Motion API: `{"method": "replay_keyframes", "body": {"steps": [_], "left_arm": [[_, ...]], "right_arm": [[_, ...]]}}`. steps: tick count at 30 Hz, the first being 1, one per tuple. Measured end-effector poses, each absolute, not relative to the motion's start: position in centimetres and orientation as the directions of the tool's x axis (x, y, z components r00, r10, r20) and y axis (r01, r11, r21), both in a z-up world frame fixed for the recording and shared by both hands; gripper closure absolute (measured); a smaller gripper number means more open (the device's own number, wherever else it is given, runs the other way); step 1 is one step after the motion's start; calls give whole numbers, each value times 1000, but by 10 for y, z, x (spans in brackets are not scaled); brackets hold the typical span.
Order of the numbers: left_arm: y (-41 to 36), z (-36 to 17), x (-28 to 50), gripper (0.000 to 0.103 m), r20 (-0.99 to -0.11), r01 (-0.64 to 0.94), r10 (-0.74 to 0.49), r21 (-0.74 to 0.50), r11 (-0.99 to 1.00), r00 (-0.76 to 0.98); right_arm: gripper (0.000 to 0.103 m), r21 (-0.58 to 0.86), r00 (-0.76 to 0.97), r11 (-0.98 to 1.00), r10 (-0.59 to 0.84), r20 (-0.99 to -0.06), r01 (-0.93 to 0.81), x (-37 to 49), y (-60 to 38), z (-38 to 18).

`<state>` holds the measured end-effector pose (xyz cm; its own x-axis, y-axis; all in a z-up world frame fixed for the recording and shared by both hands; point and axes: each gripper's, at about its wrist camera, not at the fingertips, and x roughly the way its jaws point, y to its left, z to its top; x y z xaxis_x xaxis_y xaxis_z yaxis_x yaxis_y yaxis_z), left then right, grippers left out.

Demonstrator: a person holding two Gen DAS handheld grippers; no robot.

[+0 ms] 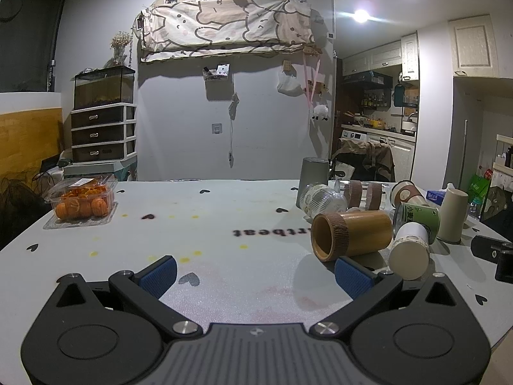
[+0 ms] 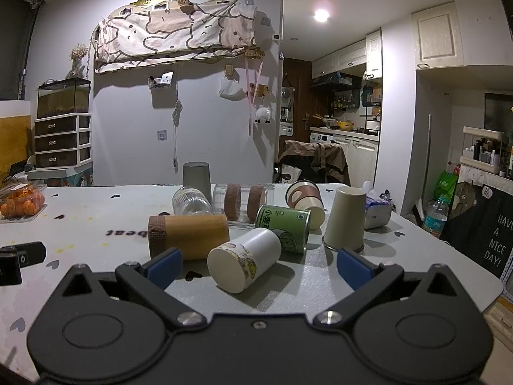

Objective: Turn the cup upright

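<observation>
White cup [image 2: 244, 259] on side, between spread pads of right claw [image 2: 259, 266], at its 12 o'clock. Looks light, thin-walled, crushable; likely rolls. Pinch mid-body gently. Left claw [image 1: 255, 273] spread, empty.

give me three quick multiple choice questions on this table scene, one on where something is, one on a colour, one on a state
1. Where is the tray of oranges on the table?
A. far left edge
B. among the cups
C. between the right tool's fingers

2. What colour is the labelled can lying among the cups?
A. red
B. green
C. blue

3. How does the bamboo cup lie?
A. upright
B. upside down
C. on its side

Answers:
1. A, the left wrist view shows it at the left edge, away from the cups.
2. B, its label is green in both views.
3. C, its open mouth faces sideways in the left wrist view.
</observation>
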<state>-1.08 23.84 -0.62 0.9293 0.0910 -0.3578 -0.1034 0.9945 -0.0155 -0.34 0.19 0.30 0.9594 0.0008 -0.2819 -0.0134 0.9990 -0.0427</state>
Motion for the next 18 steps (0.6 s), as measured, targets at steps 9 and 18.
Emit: {"method": "replay_keyframes", "body": {"steps": [9,18], "left_arm": [[240,-7,-14,0,-356,-87,74,-21,996,931],[247,-9,-17,0,-357,-78,56,-48,996,932]], "right_arm": [[0,-27,960,1000,7,-280,-15,6,1,3],[0,80,942,997,15,-335,13,80,-10,2]]}}
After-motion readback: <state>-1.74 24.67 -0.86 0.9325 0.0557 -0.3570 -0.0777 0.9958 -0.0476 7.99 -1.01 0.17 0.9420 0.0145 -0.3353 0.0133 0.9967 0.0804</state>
